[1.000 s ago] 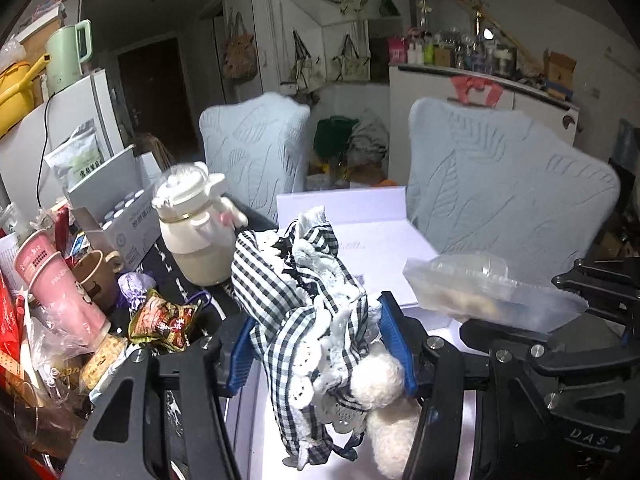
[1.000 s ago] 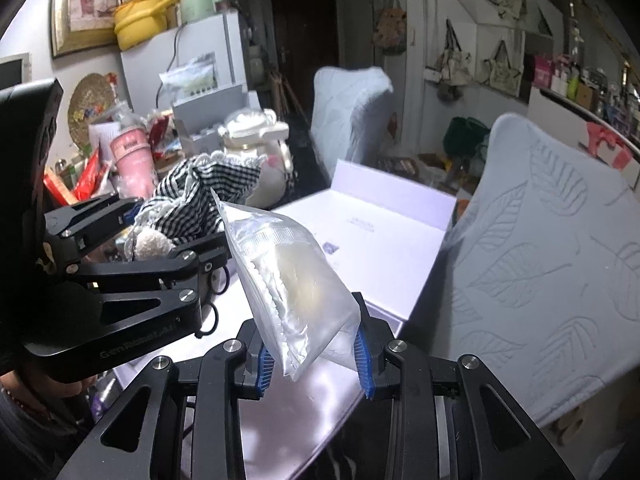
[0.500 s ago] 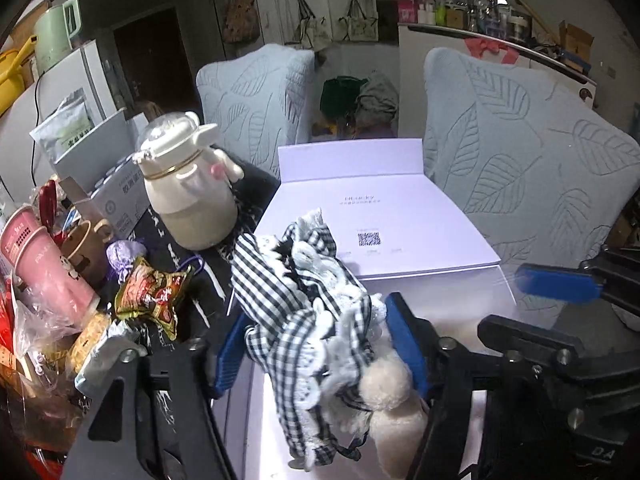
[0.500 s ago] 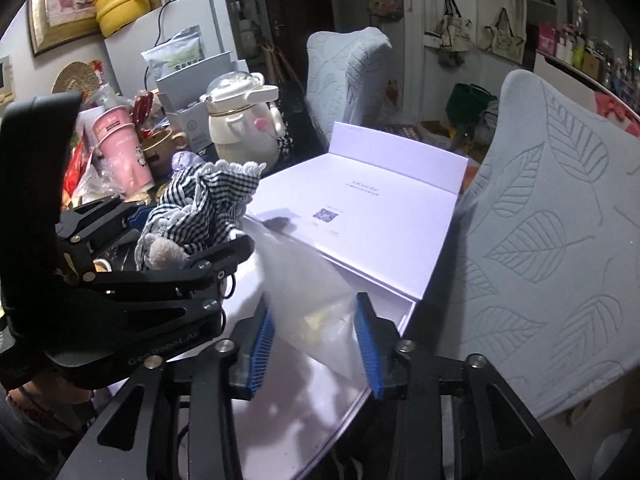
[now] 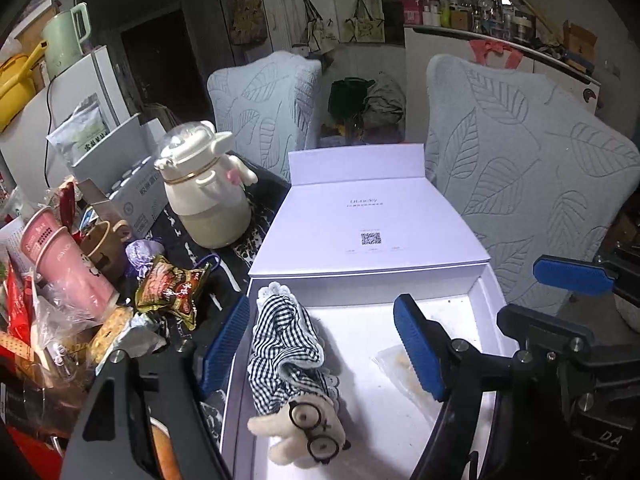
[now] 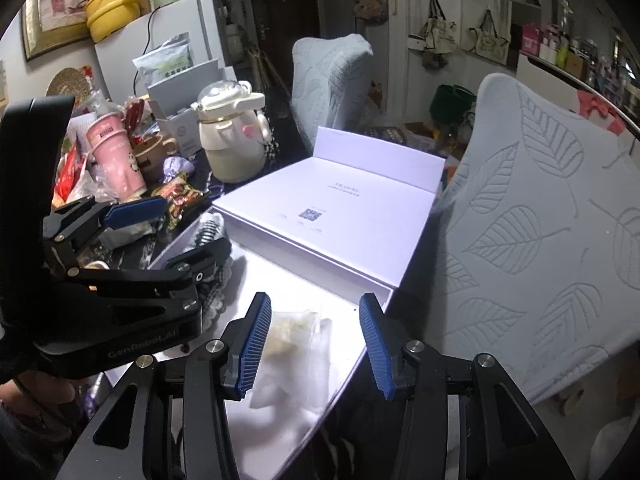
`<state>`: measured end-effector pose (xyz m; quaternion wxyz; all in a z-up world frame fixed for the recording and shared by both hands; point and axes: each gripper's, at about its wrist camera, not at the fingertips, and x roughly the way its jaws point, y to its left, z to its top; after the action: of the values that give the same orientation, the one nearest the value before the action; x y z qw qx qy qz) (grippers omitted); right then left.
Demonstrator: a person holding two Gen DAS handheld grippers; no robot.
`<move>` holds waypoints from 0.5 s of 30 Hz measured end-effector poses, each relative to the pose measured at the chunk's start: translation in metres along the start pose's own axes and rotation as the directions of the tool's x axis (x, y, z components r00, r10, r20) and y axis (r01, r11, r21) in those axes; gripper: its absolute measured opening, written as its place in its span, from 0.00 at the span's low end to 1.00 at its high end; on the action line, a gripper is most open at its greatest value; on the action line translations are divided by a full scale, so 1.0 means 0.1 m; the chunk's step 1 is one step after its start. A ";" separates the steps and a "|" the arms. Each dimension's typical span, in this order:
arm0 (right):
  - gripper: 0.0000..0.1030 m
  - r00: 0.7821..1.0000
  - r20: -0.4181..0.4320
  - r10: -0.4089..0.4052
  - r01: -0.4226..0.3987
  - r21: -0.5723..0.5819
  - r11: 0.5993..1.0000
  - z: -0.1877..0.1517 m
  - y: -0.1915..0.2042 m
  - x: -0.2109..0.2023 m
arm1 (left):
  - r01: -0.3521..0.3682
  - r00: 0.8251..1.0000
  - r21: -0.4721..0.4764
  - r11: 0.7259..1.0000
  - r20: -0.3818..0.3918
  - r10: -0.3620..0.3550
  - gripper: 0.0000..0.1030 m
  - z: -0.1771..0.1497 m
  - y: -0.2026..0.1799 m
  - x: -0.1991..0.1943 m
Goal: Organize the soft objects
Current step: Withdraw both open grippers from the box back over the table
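1. A cluttered room: 2 pale chairs with leaf-pattern covers (image 5: pixel 520 184) stand behind a dark table (image 5: pixel 256 236), and several tote bags hang on the far wall.
2. On the table lies 1 white box (image 5: pixel 486 304), open, with its lid (image 5: pixel 372 228) folded back flat toward the chairs; the lid bears 1 QR code.
3. Inside the box are 2 soft things. The plush toy in a checked dress (image 5: pixel 288 356) lies along the box's left wall, its cream head with round black glasses at the near end.
4. The clear plastic bag (image 6: pixel 292 344) with pale contents lies flat on the box floor toward the right wall, apart from the toy.
5. The left gripper (image 5: pixel 320 344) hangs over the toy, jaws wide apart, holding nothing; its left pad sits outside the box's left wall.
6. The right gripper (image 6: pixel 316 344) hangs over the bag, jaws apart, holding nothing; its 2 blue pads flank the bag without clamping it.
7. Left of the box stand 1 cream kettle-shaped bottle (image 5: pixel 204 196), 2 stacked pink cups (image 5: pixel 60 264), 1 brown mug (image 5: pixel 106 244), 1 snack packet (image 5: pixel 172 288) and 1 grey carton (image 5: pixel 128 184).
8. At the back left, 1 white fridge (image 6: pixel 160 52) carries 1 green jug and 1 yellow pot.
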<state>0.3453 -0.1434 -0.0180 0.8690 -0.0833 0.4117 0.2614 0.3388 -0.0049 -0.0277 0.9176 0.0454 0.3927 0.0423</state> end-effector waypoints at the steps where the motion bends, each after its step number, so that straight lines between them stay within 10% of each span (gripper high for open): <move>1: 0.44 1.000 0.008 -0.002 0.002 0.001 1.000 0.00 0.01 -0.05 | 0.000 1.000 -0.002 1.000 0.008 0.000 0.72 0.00 0.01 -0.06; 15: 0.44 0.988 0.152 -0.031 0.035 -0.025 0.999 0.03 0.32 -0.96 | -0.010 0.986 -0.017 1.000 0.164 0.013 0.72 0.02 0.11 -1.13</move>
<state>0.2805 -0.1526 0.0591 0.9007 -0.0820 0.3395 0.2583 0.2621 -0.0073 0.0562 0.9468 0.0435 0.3153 0.0470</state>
